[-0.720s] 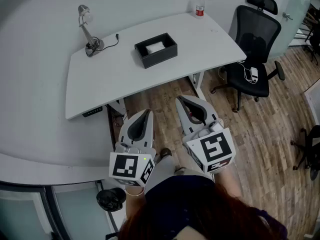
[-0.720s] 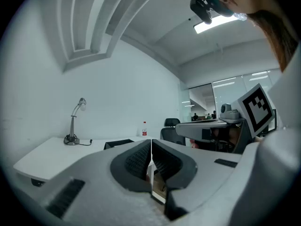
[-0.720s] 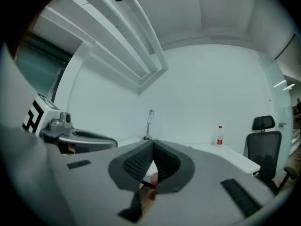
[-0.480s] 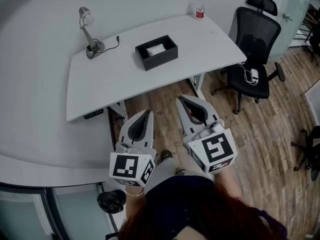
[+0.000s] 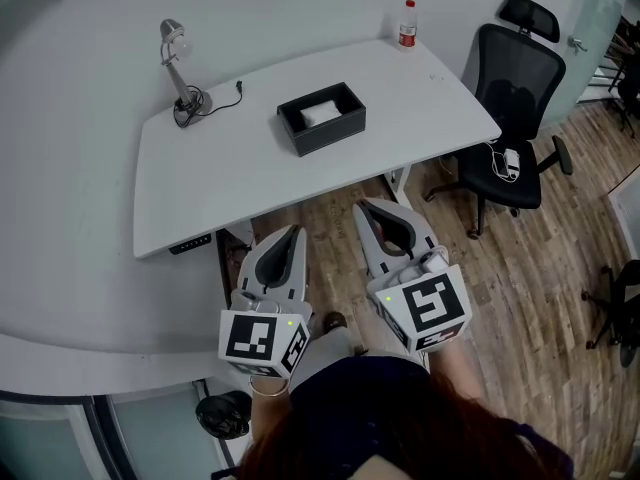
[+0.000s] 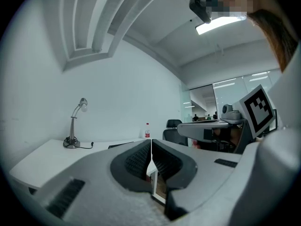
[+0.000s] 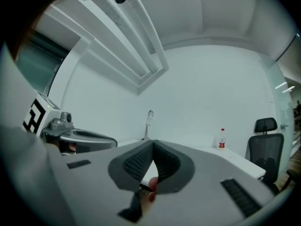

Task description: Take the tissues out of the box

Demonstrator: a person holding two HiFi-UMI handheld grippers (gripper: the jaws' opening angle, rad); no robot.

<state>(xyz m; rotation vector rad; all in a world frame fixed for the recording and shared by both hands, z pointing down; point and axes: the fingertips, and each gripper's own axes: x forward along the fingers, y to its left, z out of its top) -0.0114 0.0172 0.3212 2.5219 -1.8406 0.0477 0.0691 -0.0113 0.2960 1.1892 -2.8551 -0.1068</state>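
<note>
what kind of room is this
Probably an office: a white desk with a desk lamp, a black swivel chair beside it, and wood flooring.

The left gripper point(image 6: 151, 144) is viewed along its own jaws, which are pressed together with nothing held between them. A desk lamp point(image 6: 74, 126) is shown upright on a white desk point(image 6: 42, 157). To the right of the lamp, a red-capped bottle point(image 6: 147, 132), an office chair point(image 6: 174, 126) and the right gripper point(image 6: 186, 129) are seen in turn.
</note>
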